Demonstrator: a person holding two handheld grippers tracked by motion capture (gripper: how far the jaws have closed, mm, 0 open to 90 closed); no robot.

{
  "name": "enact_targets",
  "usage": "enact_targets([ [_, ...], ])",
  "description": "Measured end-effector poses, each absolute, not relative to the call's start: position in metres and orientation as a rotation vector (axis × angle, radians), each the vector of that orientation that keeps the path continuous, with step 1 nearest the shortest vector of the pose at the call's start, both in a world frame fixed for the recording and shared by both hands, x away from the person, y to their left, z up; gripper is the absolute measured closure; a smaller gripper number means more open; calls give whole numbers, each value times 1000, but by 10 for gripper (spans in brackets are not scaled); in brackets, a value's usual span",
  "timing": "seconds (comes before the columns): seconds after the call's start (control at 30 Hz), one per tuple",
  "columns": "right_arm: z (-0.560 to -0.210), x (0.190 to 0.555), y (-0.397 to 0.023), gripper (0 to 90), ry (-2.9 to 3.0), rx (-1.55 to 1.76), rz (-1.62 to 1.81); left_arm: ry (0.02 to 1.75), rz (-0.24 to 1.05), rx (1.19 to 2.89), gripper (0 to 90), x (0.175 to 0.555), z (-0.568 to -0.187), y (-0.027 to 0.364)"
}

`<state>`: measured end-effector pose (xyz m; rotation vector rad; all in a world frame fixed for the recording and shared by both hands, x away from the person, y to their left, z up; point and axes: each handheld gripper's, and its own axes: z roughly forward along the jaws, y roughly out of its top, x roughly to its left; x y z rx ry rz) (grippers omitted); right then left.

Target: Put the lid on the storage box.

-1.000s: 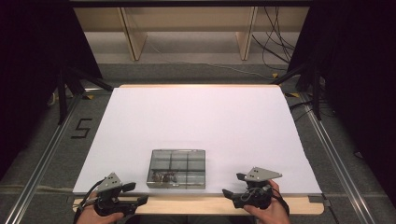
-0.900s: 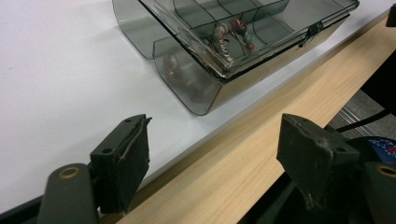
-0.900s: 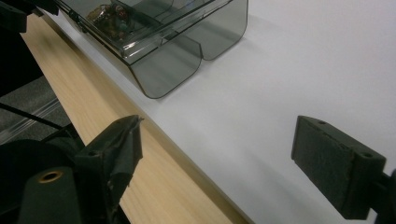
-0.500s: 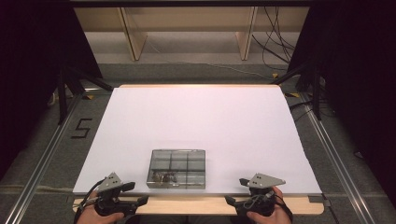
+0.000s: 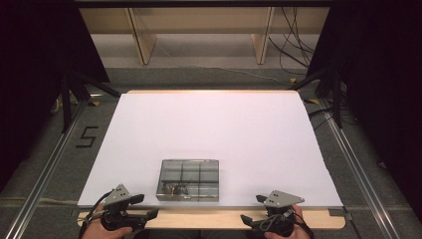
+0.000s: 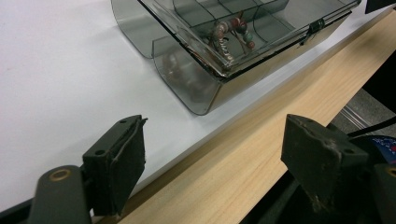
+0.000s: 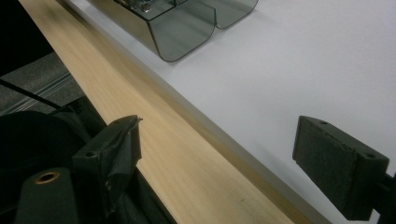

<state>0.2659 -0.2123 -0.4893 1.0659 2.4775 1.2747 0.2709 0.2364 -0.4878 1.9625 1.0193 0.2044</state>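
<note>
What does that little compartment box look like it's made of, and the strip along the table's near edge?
The compartment box looks like smoke-tinted clear plastic, glossy: you see the beads through its walls, and its corners are moulded round. The table's near edge looks like pale wood, matte, with faint grain; it may be laminate.

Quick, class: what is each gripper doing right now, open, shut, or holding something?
Left gripper: jaws open, nothing between them; the clear box lies ahead, untouched.
Right gripper: jaws open, holding nothing.
</note>
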Motion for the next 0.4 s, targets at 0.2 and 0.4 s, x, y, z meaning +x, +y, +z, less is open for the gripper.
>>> enact_targets([
  [0.2, -490, 265, -214, 163, 2465, 1049, 1248, 1020, 203, 1967, 210, 271, -488, 236],
  [0.4, -490, 267, -215, 164, 2458, 1038, 1241, 1024, 209, 1953, 210, 271, -489, 235],
])
